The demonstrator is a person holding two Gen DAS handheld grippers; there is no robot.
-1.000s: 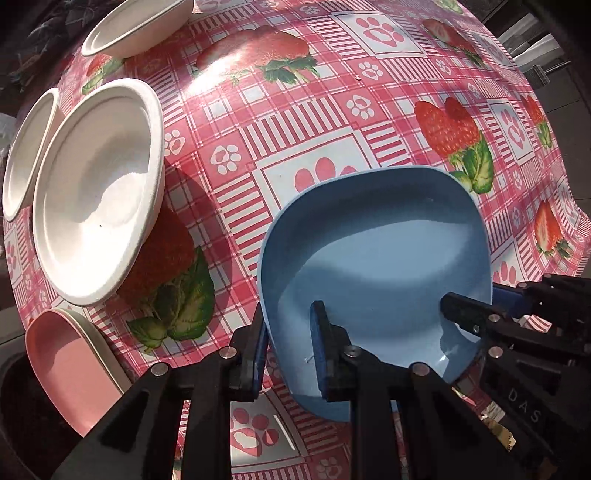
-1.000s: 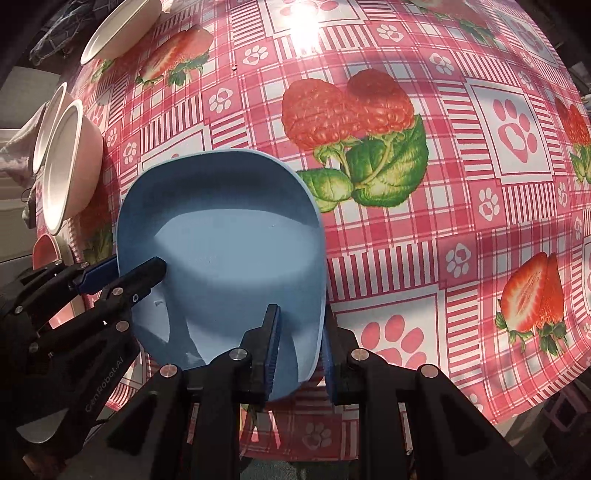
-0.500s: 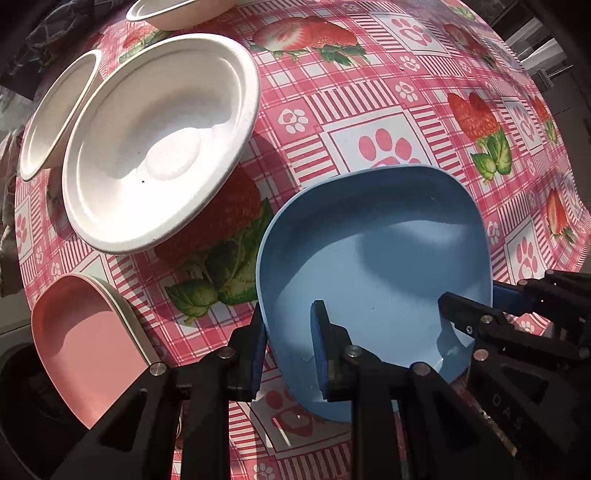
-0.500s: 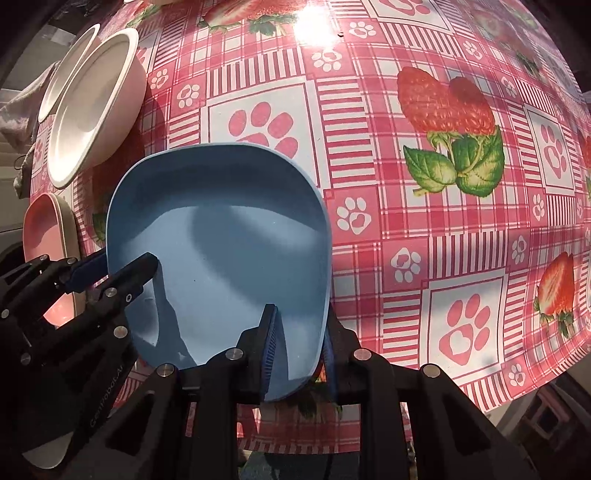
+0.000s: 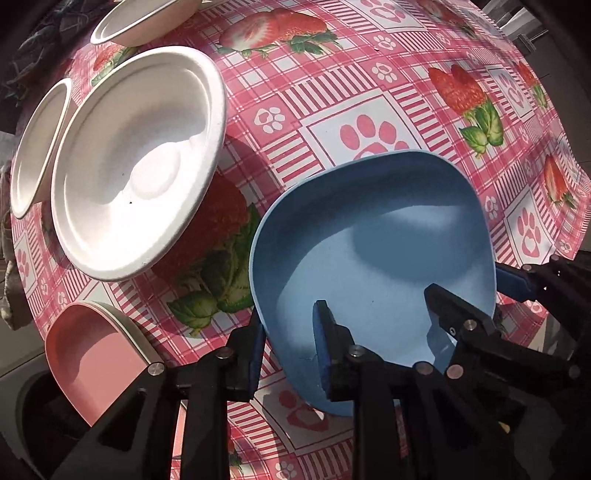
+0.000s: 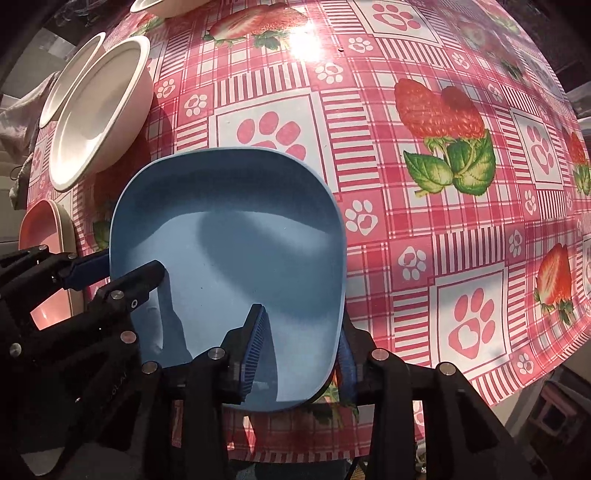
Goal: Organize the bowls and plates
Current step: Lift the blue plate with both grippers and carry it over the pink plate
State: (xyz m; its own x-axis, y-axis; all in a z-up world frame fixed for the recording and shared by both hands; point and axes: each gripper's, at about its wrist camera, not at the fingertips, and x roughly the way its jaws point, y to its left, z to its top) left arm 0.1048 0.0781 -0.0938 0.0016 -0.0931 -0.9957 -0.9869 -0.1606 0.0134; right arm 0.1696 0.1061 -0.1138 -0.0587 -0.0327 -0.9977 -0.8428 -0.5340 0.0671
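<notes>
Left hand-held gripper (image 5: 286, 345): fingers clamped on the near-left rim of the blue bowl (image 5: 373, 258), one finger outside the wall, one inside. Right hand-held gripper (image 6: 301, 343): likewise clamped on the same bowl's near-right rim, one ribbed blue pad inside, the other outside. Each gripper shows in the other's view, gripping the opposite side of the bowl.

Blue bowl: squarish with rounded corners, empty, held between both grippers over the tabletop (image 5: 332, 92) near its front edge; whether it touches the cloth cannot be told.

Tabletop covering: pink-and-white checked cloth printed with strawberries and paw prints.

Left of the blue bowl: large white bowl (image 5: 136, 158), empty, upright on the cloth, close to the blue bowl but apart from it. Second white bowl (image 5: 35, 147) just beyond it at the table's left edge, rims overlapping in view. Third white bowl (image 5: 144, 20) at the far left corner.

Near-left edge: pink bowl (image 5: 92, 362) nested on a paler one, just beside the left gripper.
</notes>
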